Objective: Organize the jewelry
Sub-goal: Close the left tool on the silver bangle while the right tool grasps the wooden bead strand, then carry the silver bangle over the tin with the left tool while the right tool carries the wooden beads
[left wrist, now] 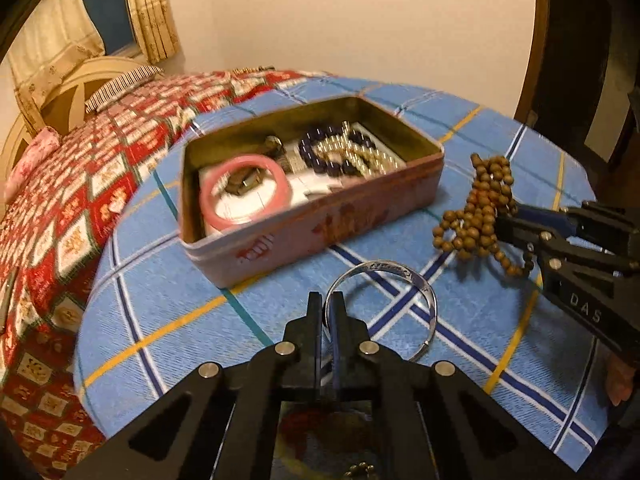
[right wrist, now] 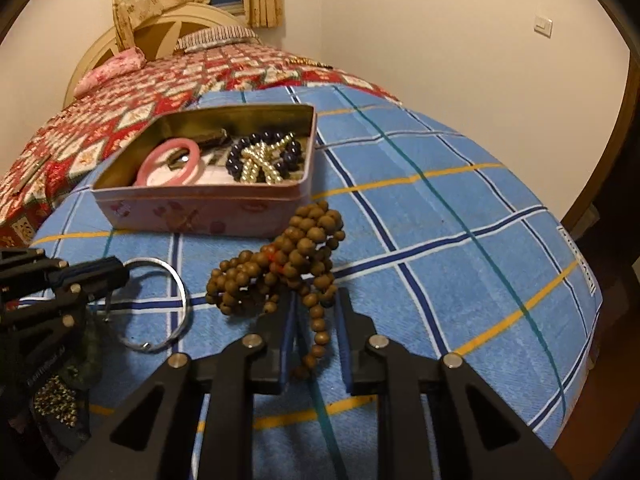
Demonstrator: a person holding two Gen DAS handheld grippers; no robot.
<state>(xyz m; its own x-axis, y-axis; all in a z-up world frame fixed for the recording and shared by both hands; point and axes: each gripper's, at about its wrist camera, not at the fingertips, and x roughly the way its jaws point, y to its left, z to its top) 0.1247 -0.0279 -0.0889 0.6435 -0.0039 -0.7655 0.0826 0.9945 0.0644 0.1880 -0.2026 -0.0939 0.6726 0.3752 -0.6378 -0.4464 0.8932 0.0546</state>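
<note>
Pinched in the closed left gripper (left wrist: 329, 312), a silver bangle (left wrist: 400, 300) rests on the blue checked cloth (left wrist: 160, 300). Right of it, the right gripper (right wrist: 316, 312) clamps brown wooden beads (right wrist: 280, 264), near the open tin (left wrist: 320, 232).
</note>
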